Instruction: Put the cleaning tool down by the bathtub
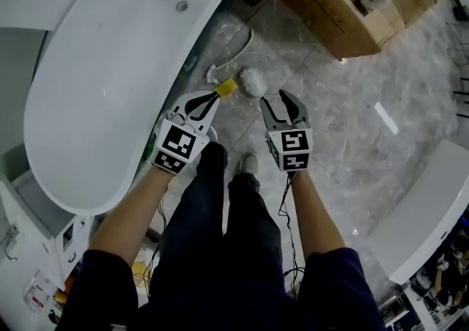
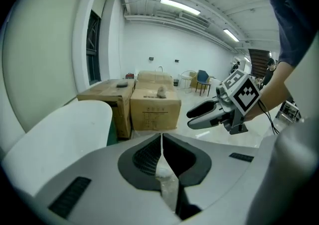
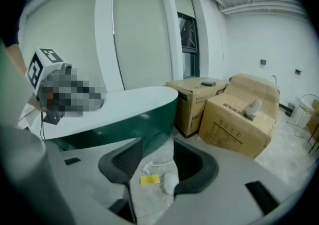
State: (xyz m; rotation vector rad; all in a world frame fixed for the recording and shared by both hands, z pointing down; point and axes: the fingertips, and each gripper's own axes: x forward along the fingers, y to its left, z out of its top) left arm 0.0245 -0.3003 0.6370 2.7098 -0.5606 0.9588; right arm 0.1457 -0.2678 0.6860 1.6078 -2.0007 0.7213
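Observation:
On the marble floor beside the white bathtub [image 1: 110,80] lie a yellow sponge [image 1: 226,88], a pale fluffy scrubber [image 1: 254,82] and a white-handled brush [image 1: 229,55]. My left gripper [image 1: 216,96] hangs just short of the sponge, jaws pressed together with nothing between them. My right gripper [image 1: 277,99] is open and empty, a little right of the scrubber. In the right gripper view the sponge [image 3: 150,179] and scrubber [image 3: 169,181] show on the floor between the open jaws. The left gripper view has its shut jaws meeting at the left gripper [image 2: 161,142], with the right gripper [image 2: 209,114] beyond.
Cardboard boxes [image 1: 352,0] stand on the floor at the back right, past the tub's end. A white fixture [image 1: 432,212] lies at the lower right. The person's legs and a shoe [image 1: 248,163] are under the grippers. More white fittings crowd the lower left.

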